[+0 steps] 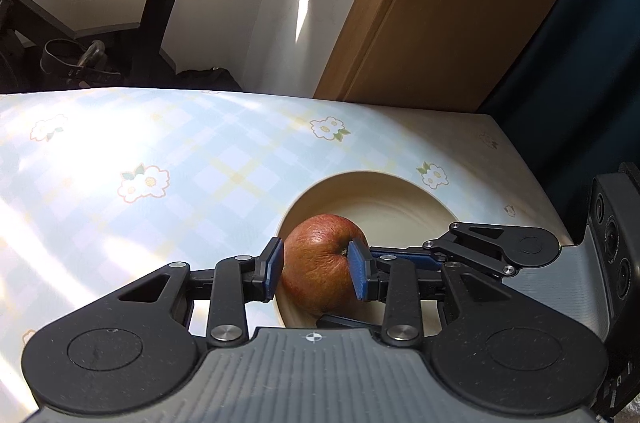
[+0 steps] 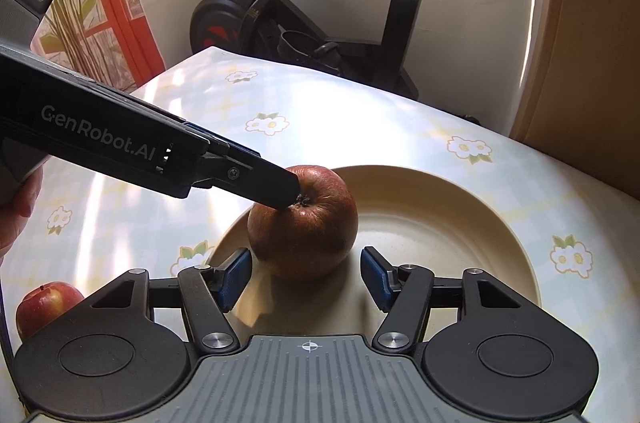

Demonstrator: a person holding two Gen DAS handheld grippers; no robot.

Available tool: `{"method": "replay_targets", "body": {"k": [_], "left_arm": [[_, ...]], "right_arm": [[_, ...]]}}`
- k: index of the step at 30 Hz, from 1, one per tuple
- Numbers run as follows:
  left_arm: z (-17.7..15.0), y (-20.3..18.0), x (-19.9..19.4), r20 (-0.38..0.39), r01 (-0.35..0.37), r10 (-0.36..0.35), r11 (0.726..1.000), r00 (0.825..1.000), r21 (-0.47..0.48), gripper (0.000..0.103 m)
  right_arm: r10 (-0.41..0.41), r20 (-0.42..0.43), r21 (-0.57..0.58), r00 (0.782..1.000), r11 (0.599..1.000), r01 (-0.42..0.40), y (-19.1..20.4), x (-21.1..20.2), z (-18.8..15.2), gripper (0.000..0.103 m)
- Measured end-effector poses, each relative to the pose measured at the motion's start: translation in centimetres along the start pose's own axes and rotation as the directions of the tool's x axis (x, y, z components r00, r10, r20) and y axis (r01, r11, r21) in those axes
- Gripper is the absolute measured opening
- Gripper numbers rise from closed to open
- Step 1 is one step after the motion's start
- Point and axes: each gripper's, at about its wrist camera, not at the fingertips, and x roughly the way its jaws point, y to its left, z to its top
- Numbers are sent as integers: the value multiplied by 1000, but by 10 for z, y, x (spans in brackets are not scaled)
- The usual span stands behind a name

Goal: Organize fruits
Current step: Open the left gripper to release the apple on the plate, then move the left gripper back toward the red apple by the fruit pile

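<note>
Left wrist view: the left gripper (image 1: 316, 273) is seen pinching a red apple (image 1: 322, 259), its 2 blue pads (image 1: 273, 265) pressed against the fruit's sides. The apple is set in a cream plate (image 1: 376, 191), near the plate's left edge, and the plate is carried by a counter (image 1: 160, 143) covered in a pale checked cloth with white flowers. The right gripper is partly visible at the right edge of this view.

From the right wrist view, the right gripper (image 2: 306, 279) is held spread, its pads (image 2: 236, 275) standing apart on either side of the apple (image 2: 304, 235) without touching it (a clear gap is seen on each side). The left gripper (image 2: 288, 191) is seen reaching in from the left, its tip at the apple's stem end. A second red apple (image 2: 46, 307) is found on the counter (image 2: 360, 111), well apart, off the plate (image 2: 460, 223) at the lower left. An exercise bike (image 2: 280, 11) is seen behind the counter.
</note>
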Motion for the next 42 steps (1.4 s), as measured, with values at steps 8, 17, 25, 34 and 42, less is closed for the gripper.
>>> {"method": "replay_targets", "body": {"k": [8, 17, 25, 34, 42], "left_arm": [[-10, -12, -41, 51, -14, 14, 1000, 999, 7, 37], [-37, -11, -99, 124, -62, 61, 998, 990, 3, 37], [-59, -9, -127, 160, -123, 123, 992, 980, -8, 37], [-76, -13, -138, 190, -200, 197, 980, 962, -2, 39], [-87, -12, -145, 206, -225, 221, 974, 953, -6, 39]], "right_arm": [[-40, 74, 60, 996, 998, 35, -12, -49, -17, 56], [-77, 149, 149, 986, 987, 55, -15, -99, -49, 56], [-89, 149, 177, 985, 982, 62, -2, -109, -74, 56], [-129, 134, 200, 983, 975, 101, -1, -109, -98, 42], [-149, 158, 249, 976, 963, 106, -7, -115, -109, 39]]}}
